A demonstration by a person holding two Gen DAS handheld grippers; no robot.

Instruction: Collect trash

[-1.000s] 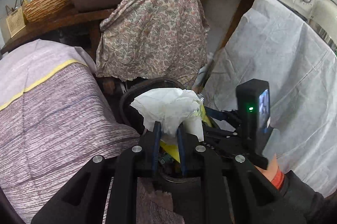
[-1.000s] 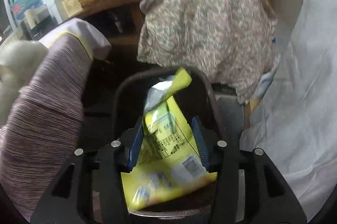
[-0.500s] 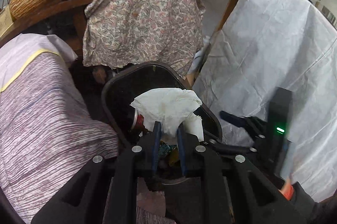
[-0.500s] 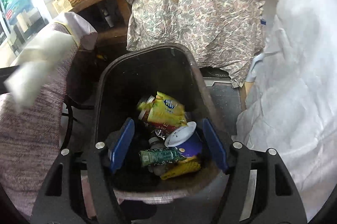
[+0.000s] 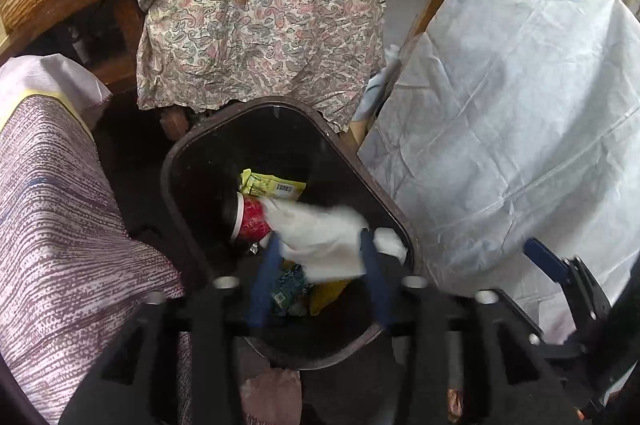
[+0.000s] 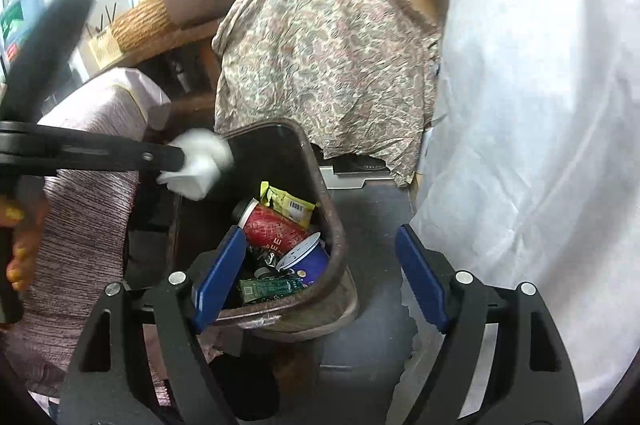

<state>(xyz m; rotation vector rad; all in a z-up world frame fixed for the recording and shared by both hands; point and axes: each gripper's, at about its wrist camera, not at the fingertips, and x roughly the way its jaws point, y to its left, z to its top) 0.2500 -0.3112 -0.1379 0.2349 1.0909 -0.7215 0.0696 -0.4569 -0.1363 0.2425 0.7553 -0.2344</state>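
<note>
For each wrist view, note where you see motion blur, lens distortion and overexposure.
Left wrist view: the white tissue and left gripper smear with motion; black fisheye corners; trash bin interior dark. Right wrist view: the tissue blurs, the white sheet is nearly blown out, and the right gripper stays sharp.

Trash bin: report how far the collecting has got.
Done: the yellow wrapper, red cup and other litter lie in the trash bin. In hand: the left hand-held gripper is opening over the bin, white tissue between its fingers. The right hand-held gripper is opening, empty. Left: the tissue's drop; no other trash shows.
</note>
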